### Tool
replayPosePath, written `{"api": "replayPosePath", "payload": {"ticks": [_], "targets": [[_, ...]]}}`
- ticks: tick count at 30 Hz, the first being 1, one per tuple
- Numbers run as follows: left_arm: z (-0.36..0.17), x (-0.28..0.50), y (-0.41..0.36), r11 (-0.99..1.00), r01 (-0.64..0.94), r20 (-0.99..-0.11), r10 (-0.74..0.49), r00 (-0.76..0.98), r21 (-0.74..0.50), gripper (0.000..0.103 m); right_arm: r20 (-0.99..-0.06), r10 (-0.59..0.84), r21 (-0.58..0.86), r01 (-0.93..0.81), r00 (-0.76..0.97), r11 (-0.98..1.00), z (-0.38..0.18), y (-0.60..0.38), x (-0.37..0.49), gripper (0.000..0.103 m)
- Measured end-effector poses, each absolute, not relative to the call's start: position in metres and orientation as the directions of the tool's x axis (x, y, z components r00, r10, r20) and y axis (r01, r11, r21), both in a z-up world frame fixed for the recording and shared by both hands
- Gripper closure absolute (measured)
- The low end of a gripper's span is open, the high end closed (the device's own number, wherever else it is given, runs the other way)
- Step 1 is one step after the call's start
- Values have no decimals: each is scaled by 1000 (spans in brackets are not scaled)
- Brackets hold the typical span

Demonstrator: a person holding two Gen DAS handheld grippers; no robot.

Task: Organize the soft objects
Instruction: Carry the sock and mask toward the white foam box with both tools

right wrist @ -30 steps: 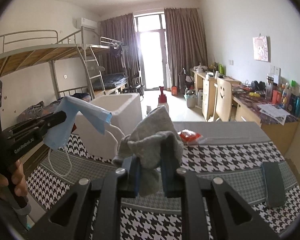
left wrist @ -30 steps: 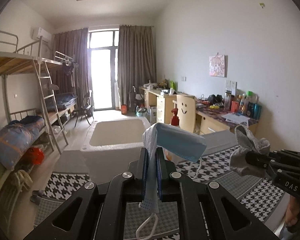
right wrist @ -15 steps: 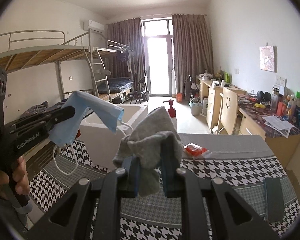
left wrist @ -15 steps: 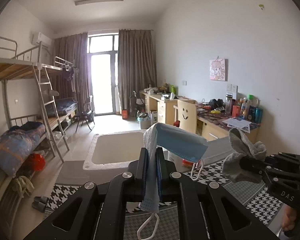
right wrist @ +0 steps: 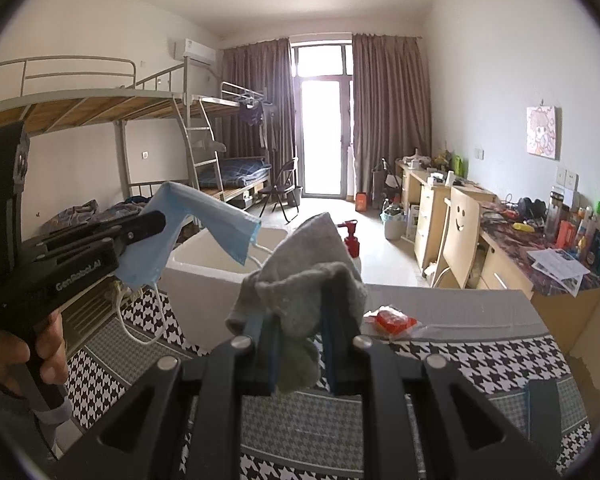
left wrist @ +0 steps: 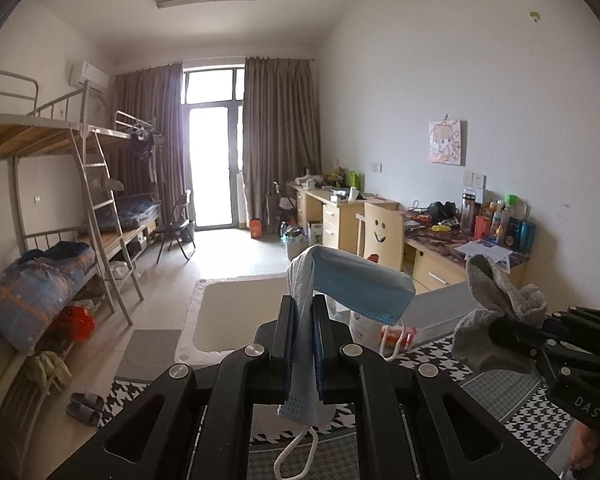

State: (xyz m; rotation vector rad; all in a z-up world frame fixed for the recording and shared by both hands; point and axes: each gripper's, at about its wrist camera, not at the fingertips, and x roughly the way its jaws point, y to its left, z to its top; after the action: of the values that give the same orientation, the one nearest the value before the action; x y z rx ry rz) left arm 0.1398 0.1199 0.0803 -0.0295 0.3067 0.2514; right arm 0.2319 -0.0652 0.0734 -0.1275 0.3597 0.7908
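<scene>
Left wrist view first: the left claw (left wrist: 304, 304) is clamped flat on a blue face mask (left wrist: 360, 284), pinching it near one edge so the rest folds over the fingertips and an ear loop dangles free below. That edge grip makes sense to me, since a thin limp thing like this gives nothing else to hold.

Right wrist view, nearest the lens: the right claw (right wrist: 300, 300) is closed on a grey sock (right wrist: 308, 264), bunched thick between the jaws, so they stand a little apart with cloth spilling over the top and hanging under. The bunching keeps the whole sock off the table (right wrist: 480, 360) rather than trailing.

Both soft things are held up in the air above the houndstooth cloth on the table, side by side, neither touching the other. A hand (right wrist: 40, 344) grips the left handle at the edge of the right view.

Just beyond them stands a white foam box (left wrist: 236, 312), open at the top, at the far left end of the table. I judge it to be where the mask and sock are headed, as both claws point that way.

Further along the table lies a small red packet (right wrist: 392, 318), and a red pump bottle (right wrist: 350, 236) stands behind the box.
</scene>
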Motion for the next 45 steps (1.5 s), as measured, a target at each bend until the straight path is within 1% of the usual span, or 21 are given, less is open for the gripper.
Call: {"api": "replayPosePath", "payload": {"ticks": [7,15,20,29,35,45], "targets": [[82,148,129,964,-265,-309,251,917,-3,94,-370,675,7,-725,638,689,76,-51,239,82],[86,160,137,955,-295,-309,285,907,14,94,-374,688,-6,-743,623,669,84,-36,247,82],[85,170,147,951,-310,-330,293,897,1,94,-375,688,-17,-747,621,665,88,-28,252,82],[85,185,160,938,-347,-343,331,879,17,94,-369,696,-31,-757,616,653,90,-17,254,82],[81,198,174,932,-363,-371,339,865,5,94,-382,687,-53,-757,618,651,90,-4,262,82],[69,221,187,927,-375,-418,348,839,20,94,-398,679,-54,-755,617,654,90,7,267,82]]}}
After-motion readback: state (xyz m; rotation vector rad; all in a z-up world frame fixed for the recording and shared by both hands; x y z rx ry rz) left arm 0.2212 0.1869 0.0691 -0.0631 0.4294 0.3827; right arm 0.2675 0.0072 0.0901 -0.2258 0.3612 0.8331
